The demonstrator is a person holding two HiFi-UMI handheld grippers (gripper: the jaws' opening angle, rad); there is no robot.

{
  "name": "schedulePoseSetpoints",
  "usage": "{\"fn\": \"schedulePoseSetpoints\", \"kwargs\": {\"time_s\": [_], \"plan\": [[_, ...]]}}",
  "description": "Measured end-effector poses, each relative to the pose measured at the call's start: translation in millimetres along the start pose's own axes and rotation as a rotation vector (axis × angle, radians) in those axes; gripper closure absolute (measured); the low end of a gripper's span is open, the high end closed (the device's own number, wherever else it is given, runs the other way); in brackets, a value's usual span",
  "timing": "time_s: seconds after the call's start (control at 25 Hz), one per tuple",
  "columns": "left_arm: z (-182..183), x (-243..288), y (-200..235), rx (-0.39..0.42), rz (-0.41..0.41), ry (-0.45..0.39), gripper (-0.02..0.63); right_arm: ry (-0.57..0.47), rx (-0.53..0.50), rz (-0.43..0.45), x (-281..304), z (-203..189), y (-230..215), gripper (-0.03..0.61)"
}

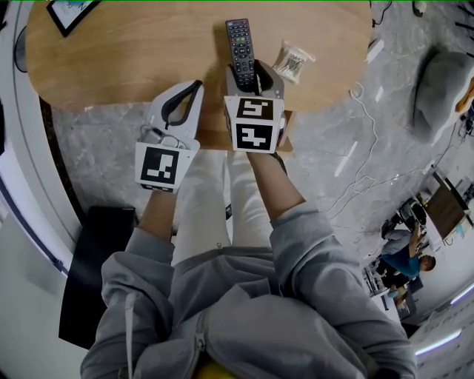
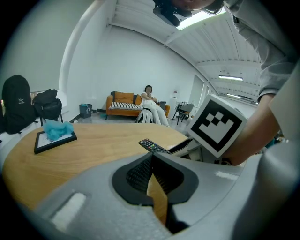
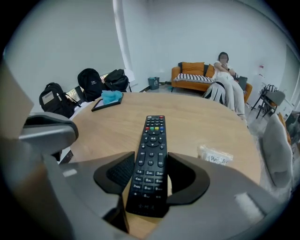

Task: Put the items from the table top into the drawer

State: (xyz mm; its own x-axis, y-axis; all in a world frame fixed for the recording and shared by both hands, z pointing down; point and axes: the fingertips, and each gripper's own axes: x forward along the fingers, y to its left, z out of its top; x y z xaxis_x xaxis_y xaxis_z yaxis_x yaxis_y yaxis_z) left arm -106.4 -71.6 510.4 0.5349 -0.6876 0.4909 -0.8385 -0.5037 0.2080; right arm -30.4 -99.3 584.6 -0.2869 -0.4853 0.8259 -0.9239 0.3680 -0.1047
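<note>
A black remote control [image 1: 241, 38] points away from me over the near edge of the round wooden table [image 1: 133, 59]. My right gripper [image 1: 252, 74] is shut on its near end, and in the right gripper view both pads press the sides of the remote control [image 3: 152, 154]. My left gripper [image 1: 194, 89] hovers at the table's edge to the left, shut, its tips meeting with nothing between them [image 2: 151, 161]. A small clear bag of pale sticks [image 1: 292, 61] lies just right of the remote. A wooden strip [image 1: 213, 141], perhaps the drawer, shows under the table's edge.
A dark-framed tablet [image 1: 68, 11] with a blue cloth [image 2: 58, 129] on it lies at the table's far left. A black box [image 1: 104, 259] stands on the floor to my left. Cables [image 1: 363, 148] run across the floor on the right. Backpacks [image 3: 89, 82] and a sofa [image 2: 124, 101] stand beyond the table.
</note>
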Motion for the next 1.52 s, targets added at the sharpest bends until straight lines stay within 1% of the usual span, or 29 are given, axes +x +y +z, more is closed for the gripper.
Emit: {"fn": "schedulePoseSetpoints", "kwargs": {"time_s": [0.2,0.44,0.52,0.64,0.76,0.84,1.0,1.08,1.16,1.32,1.44,1.52], "plan": [[0.1,-3.1,-11.9,0.003,-0.005,-0.005,0.612,-0.043,-0.036,0.037,-35.0,-4.9,9.3,0.362],[-2.5,-7.9,-24.2,0.003,-0.022,0.002,0.612,-0.063,-0.127,0.124,-74.4,-24.2,23.6,0.362],[-5.6,-12.6,-27.4,0.004,-0.023,0.003,0.612,-0.06,-0.166,0.153,-87.1,-35.5,27.7,0.362],[-13.9,-18.8,-28.7,-0.003,-0.007,0.014,0.612,-0.04,-0.249,0.193,-100.9,-58.1,31.4,0.362],[-23.4,-23.4,-30.6,-0.009,-0.001,0.03,0.612,0.018,-0.313,0.222,-107.8,-93.5,30.1,0.362],[-31.7,-26.2,-31.1,-0.005,-0.003,0.046,0.612,0.054,-0.392,0.248,-107.6,-118.4,33.6,0.362],[-46.6,-30.0,-31.9,-0.003,0.003,0.071,0.612,0.098,-0.664,0.334,-95.8,-171.9,46.2,0.362],[-52.3,-31.1,-33.8,-0.005,0.002,0.086,0.612,0.13,-0.77,0.37,-84.4,-199.3,46.7,0.364],[-58.2,-32.0,-36.9,-0.004,-0.003,0.1,0.612,0.171,-0.846,0.396,-71.3,-222.4,44.1,0.365],[-72.4,-31.1,-41.2,-0.007,-0.009,0.12,0.612,0.278,-0.976,0.429,-42.2,-256.6,36.3,0.367],[-80.2,-29.6,-45.0,-0.008,-0.022,0.138,0.612,0.365,-1.113,0.453,-24.5,-280.5,28.7,0.367],[-83.6,-29.5,-48.7,-0.005,-0.033,0.148,0.612,0.426,-1.193,0.453,-17.4,-294.2,21.7,0.367]]}}
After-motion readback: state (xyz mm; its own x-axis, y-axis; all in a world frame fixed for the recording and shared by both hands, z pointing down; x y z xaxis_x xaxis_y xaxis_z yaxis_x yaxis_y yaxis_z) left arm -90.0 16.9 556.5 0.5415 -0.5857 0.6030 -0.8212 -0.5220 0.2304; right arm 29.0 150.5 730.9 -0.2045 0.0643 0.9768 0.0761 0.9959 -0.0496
